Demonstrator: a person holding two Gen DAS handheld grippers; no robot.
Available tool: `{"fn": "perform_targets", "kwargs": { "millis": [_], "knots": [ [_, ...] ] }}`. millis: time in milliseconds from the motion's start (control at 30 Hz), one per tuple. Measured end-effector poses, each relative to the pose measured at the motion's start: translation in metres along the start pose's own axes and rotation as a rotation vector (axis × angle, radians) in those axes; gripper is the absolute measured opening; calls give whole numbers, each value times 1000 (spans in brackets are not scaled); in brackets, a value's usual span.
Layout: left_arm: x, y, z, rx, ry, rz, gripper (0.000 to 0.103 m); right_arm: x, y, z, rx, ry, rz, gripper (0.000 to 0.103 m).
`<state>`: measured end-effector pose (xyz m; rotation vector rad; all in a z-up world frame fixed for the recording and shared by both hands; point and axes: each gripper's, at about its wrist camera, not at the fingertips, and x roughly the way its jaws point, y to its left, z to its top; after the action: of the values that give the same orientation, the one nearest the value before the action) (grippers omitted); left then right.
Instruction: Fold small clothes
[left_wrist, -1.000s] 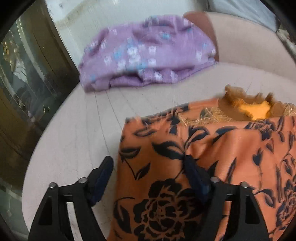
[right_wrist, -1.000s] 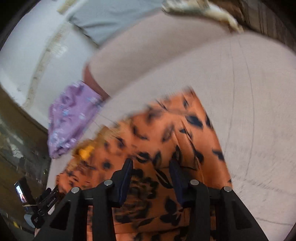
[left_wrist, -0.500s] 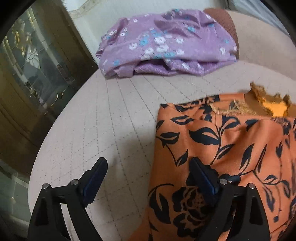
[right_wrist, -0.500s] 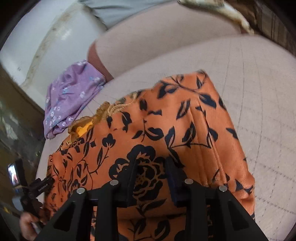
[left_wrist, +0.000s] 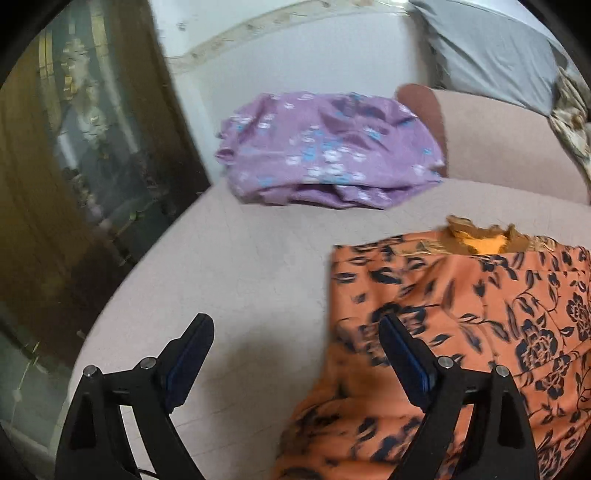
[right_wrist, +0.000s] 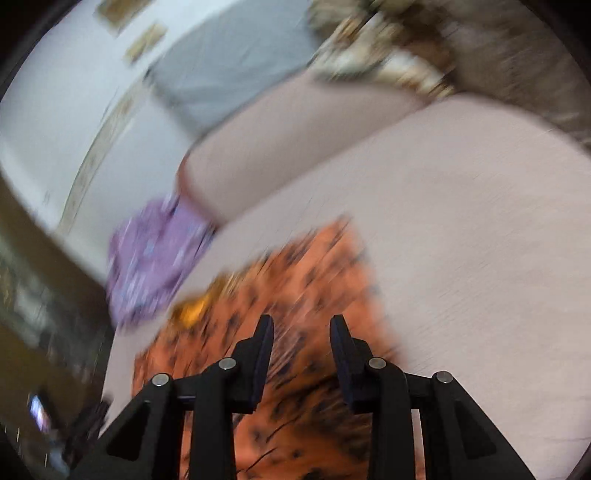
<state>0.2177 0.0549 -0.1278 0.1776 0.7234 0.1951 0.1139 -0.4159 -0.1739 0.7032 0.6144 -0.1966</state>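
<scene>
An orange garment with a black flower print (left_wrist: 480, 314) lies folded on the pale pink sofa seat (left_wrist: 240, 266), its frilled yellow neckline at the far end. It also shows, blurred, in the right wrist view (right_wrist: 295, 295). My left gripper (left_wrist: 295, 332) is open and empty, held above the garment's left edge. My right gripper (right_wrist: 301, 332) is open with a narrower gap and empty, raised above the garment. A folded purple floral garment (left_wrist: 328, 151) lies at the back of the seat; it shows in the right wrist view (right_wrist: 155, 254) too.
The sofa backrest (left_wrist: 509, 147) rises behind the clothes, with a grey cushion (left_wrist: 491, 51) and a patterned cloth (left_wrist: 572, 118) on top. A dark wooden cabinet with glass (left_wrist: 85, 155) stands to the left. Bare seat lies to the right of the orange garment (right_wrist: 461, 258).
Both grippers have lifted up and back from the orange garment. The right gripper's jaws have opened a little wider. The right view is now blurred by motion.
</scene>
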Motion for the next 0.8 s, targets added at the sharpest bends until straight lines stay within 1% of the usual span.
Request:
{"fn": "perform_targets", "kwargs": {
  "millis": [33,100,133,200,233,267,300,367,433,467,500,567,633,700,800],
  "knots": [
    [0,8,-1,-9,8,13,92,-13,-11,9,27,-46,-32,35],
    [2,35,-7,-56,59,45,92,-50,-54,37,167,-172,-145,35],
    [0,47,-11,-77,67,59,92,-62,-67,44,204,-212,-186,36],
    [-12,66,-21,-103,56,81,92,-83,-80,54,197,-262,-244,36],
    [-18,71,-27,-102,52,73,92,-90,-78,54,165,-261,-235,36],
    [-26,72,-34,-85,57,50,92,-92,-74,51,146,-247,-211,36],
    [-29,71,-39,-73,62,39,92,-90,-60,44,91,-196,-157,36],
    [-42,65,-54,-42,65,18,92,-82,-27,25,-38,-112,-107,36],
    [-50,56,-64,-26,62,-6,92,-77,1,2,-137,-63,-63,36],
    [-54,51,-67,-15,60,-16,92,-74,12,-8,-170,-34,-34,37],
    [-60,43,-72,-1,51,-22,92,-68,27,-23,-204,18,12,37],
    [-66,34,-77,11,35,-34,92,-61,44,-48,-229,91,60,37],
    [-70,25,-81,23,25,-42,92,-54,51,-72,-254,164,83,36],
    [-73,19,-87,29,22,-55,92,-51,56,-96,-297,235,70,37],
    [-73,13,-94,31,24,-67,92,-50,57,-121,-351,283,41,37]
  ]
}}
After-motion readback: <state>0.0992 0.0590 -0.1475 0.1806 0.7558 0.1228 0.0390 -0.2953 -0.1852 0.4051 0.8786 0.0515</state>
